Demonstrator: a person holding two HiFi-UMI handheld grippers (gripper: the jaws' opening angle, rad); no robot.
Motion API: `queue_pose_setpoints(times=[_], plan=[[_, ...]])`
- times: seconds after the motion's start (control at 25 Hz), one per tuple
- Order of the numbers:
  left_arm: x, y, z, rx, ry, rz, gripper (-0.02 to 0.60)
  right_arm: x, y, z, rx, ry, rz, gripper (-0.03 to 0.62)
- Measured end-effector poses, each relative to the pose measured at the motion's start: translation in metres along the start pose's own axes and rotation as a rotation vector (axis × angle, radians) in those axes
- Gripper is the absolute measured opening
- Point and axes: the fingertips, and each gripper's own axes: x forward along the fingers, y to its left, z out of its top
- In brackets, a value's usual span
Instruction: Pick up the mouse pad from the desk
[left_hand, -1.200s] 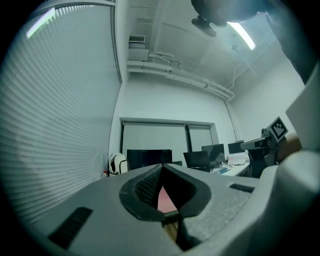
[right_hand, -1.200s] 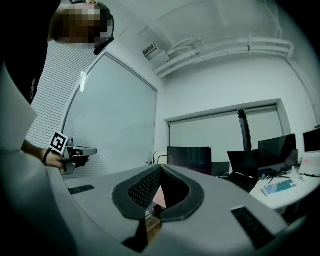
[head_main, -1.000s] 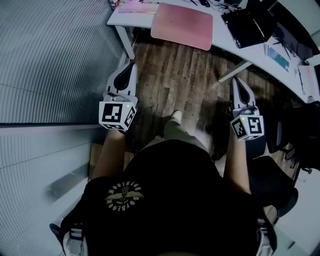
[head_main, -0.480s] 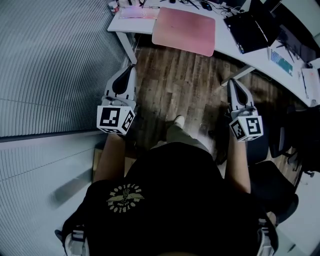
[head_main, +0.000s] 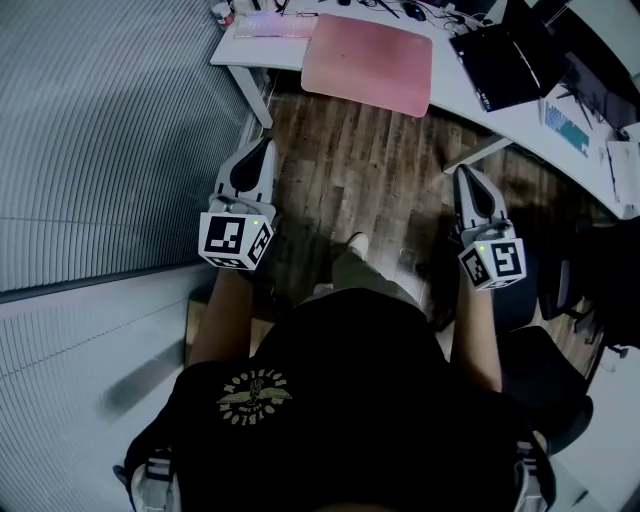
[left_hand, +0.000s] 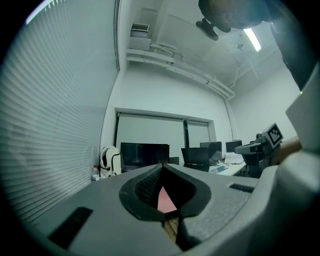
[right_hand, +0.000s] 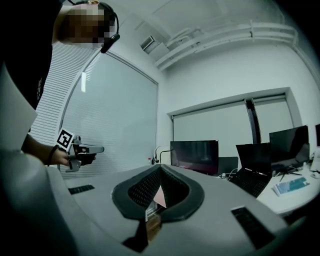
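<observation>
Approach step. Left gripper (head_main: 262, 148) and right gripper (head_main: 466, 172), jaws closed and empty, point toward the pink mouse pad (head_main: 368, 62) on the desk (head_main: 452, 88), well ahead of both; next, probably, advance and part jaws at its near edge.

Under you runs a dark wood-plank floor (head_main: 370, 170). Ahead of you stands a white desk (head_main: 450, 95), and slatted blinds (head_main: 100, 130) cover the wall on your left. A black office chair (head_main: 545, 385) sits at your right. A ceiling strip light (left_hand: 253, 39) glows overhead.
</observation>
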Motion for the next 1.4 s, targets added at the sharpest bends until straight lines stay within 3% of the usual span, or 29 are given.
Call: queue_pose_setpoints(times=[0.24,0.64,0.8,1.04,1.4], plan=[[0.019,-0.003,-0.015,-0.013,0.03,0.006,0.008,0.006,-0.027,-0.016,0.023,0.031,-0.013,0.002],[0.07,-0.006,-0.02,0.002,0.073,0.007,0.008,0.051,-0.055,-0.027,0.07,0.021,0.053,0.002],[0.104,-0.01,-0.016,0.028,0.077,-0.018,0.008,0.066,-0.075,-0.024,0.07,0.002,0.057,0.0],[0.16,-0.008,-0.012,0.0,0.071,-0.021,0.008,0.08,-0.124,-0.021,0.081,-0.007,0.021,0.002],[0.213,-0.027,0.006,0.07,0.064,-0.039,0.008,0.118,-0.158,-0.007,0.091,-0.027,0.08,0.002]])
